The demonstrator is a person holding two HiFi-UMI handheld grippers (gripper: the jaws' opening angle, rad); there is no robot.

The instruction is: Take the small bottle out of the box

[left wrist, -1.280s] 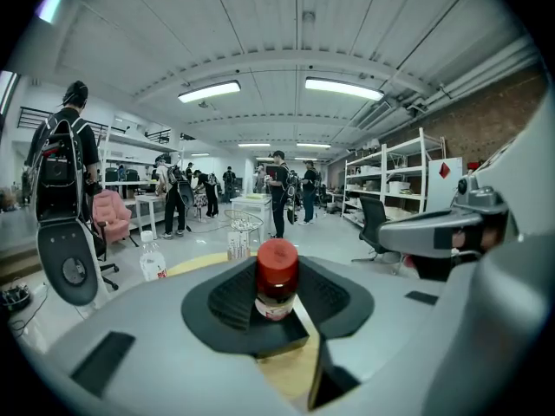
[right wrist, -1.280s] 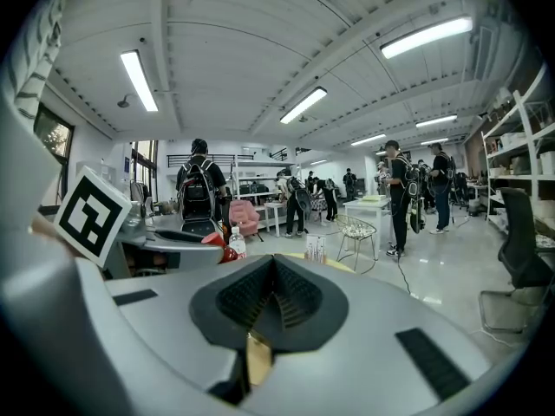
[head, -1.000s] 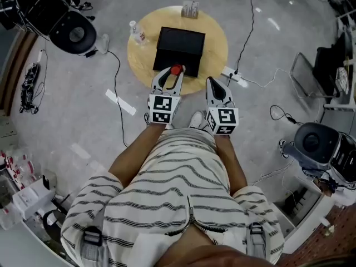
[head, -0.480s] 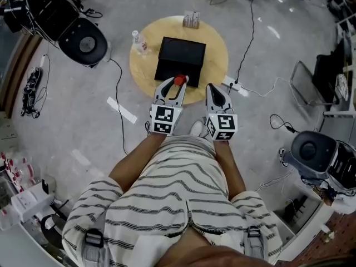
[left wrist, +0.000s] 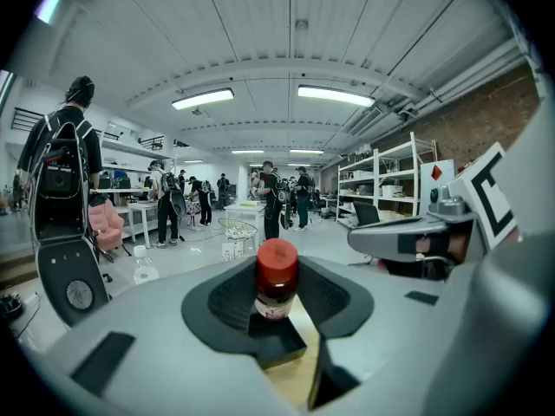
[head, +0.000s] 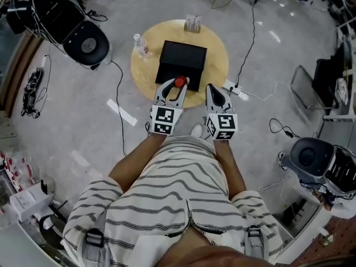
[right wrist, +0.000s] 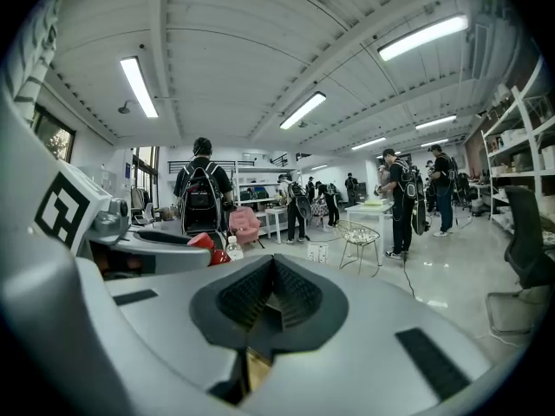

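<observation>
A small bottle (head: 180,82) with a red cap sits upright between the pads of my left gripper (head: 173,88), which is shut on it. In the left gripper view the bottle (left wrist: 276,280) stands in the dark hollow of the jaws, white label below the cap. It is held just over the near edge of the black box (head: 182,60), which stands on a round wooden table (head: 146,71). My right gripper (head: 214,91) hangs beside the left one, shut with nothing in it (right wrist: 269,297). From the right gripper view the red cap (right wrist: 208,248) shows at the left.
On the table stand a clear plastic bottle (head: 140,44) at the left and a small carton (head: 192,23) at the far rim. A power strip (head: 233,86) with cables lies on the floor to the right. A round black device (head: 83,40) stands at the left.
Only the head view has shifted a little. Both grippers keep their places, and the left one still holds the bottle.
</observation>
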